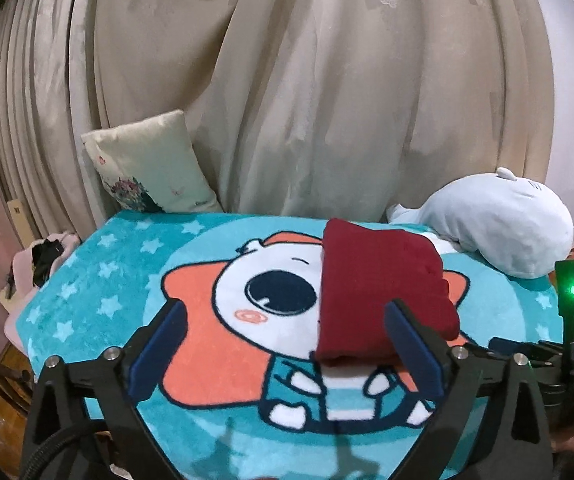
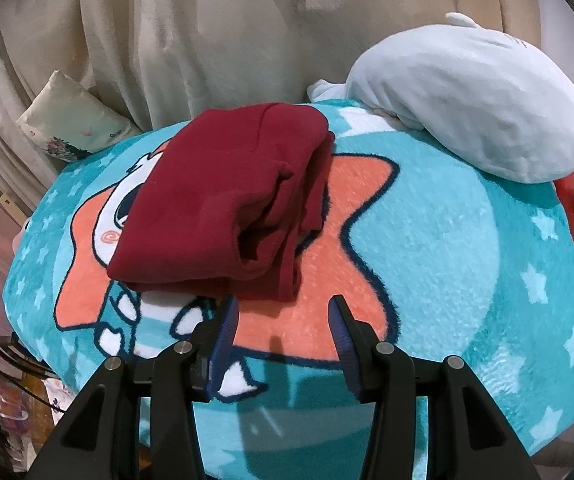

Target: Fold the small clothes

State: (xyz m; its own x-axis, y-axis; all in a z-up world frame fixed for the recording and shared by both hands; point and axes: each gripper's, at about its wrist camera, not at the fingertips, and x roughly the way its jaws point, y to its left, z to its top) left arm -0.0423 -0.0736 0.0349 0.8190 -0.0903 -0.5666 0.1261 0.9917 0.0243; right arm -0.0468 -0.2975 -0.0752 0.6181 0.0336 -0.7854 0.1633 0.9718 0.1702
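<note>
Blanket: one folded garment

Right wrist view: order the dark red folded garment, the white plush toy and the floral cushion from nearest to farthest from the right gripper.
From the right gripper:
1. Dark red folded garment, lying just ahead of the fingertips, slightly left.
2. White plush toy, at the blanket's far right edge.
3. Floral cushion, far left, against the curtain.
The toy and the cushion are fairly close in rank.
</note>
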